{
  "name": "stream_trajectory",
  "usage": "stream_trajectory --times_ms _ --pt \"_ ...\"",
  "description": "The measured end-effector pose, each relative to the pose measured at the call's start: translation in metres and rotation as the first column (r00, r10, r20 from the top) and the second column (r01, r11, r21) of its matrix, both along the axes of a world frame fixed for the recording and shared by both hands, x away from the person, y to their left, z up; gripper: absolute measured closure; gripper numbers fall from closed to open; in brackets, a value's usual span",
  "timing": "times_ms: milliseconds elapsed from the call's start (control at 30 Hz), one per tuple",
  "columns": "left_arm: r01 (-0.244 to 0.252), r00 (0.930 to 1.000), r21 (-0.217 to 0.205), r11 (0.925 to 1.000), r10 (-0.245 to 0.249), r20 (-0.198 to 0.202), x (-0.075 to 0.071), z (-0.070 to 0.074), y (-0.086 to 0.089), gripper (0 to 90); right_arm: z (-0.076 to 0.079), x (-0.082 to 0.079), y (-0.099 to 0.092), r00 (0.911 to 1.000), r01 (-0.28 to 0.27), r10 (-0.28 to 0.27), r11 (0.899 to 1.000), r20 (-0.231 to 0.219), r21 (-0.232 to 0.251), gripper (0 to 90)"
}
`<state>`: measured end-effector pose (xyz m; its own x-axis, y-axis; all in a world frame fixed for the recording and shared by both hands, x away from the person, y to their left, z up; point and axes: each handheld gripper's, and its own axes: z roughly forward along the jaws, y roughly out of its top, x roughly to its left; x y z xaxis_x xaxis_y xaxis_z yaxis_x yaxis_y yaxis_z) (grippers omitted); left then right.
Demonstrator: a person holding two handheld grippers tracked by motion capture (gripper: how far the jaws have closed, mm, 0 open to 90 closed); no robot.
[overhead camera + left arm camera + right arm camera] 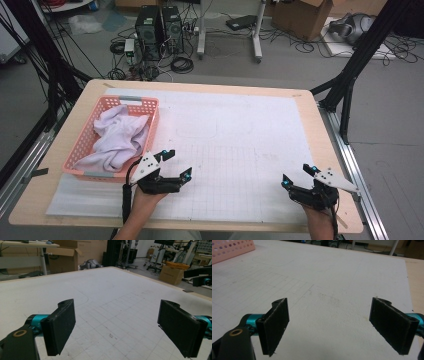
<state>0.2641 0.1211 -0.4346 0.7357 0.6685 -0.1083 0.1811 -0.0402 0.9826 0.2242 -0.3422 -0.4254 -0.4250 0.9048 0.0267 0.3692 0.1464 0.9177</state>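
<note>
Pale wood forms the table [30,207], which takes up most of the high view, and a white gridded sheet [240,145] covers nearly all of its top. Toward the left of the frame, a pink perforated basket [86,131] sits on the sheet's left part, and a crumpled white cloth [120,135] lies heaped inside it, one fold draped over the basket's near right rim. Just below and right of that corner, in the lower left centre of the frame, the left gripper [174,163] hangs over the sheet with its jaws spread wide and nothing between them; it is near the cloth but not touching it. Far across the sheet, at lower right, the right gripper [299,174] is likewise spread and empty. In the right gripper view, bare sheet shows between the black pads [275,326], with the basket's wall in the upper left corner.
</note>
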Motion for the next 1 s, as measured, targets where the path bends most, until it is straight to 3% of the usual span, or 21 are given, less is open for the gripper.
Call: stream_trajectory --times_ms 433,633,700,867,1000 --pt "0.012 0.9998 0.010 0.9999 -0.012 -0.017 0.001 -0.001 -0.001 15.2 -0.003 0.000 -0.004 0.9998 -0.001 0.001 1.000 0.019 0.023 15.0" --pt "0.008 0.9998 0.015 0.9998 -0.008 -0.020 0.000 0.002 -0.001 17.2 -0.002 0.002 -0.002 0.9994 -0.027 0.028 0.998 -0.018 0.064 15.2" --pt "0.017 0.9993 0.008 0.9998 -0.017 -0.032 -0.001 0.002 -0.002 17.0 -0.001 0.002 0.000 0.9991 -0.040 0.041 0.997 -0.012 0.071 15.3" --pt "0.035 0.9985 -0.002 0.9994 -0.035 -0.041 -0.003 0.007 -0.004 16.5 -0.007 0.007 0.003 0.9965 -0.067 0.070 0.996 -0.045 0.065 15.9" --pt "0.039 0.9988 0.006 0.9992 -0.039 -0.029 -0.004 0.013 -0.004 16.4 -0.005 0.005 0.005 0.9969 -0.069 0.071 0.995 -0.034 0.067 15.5"
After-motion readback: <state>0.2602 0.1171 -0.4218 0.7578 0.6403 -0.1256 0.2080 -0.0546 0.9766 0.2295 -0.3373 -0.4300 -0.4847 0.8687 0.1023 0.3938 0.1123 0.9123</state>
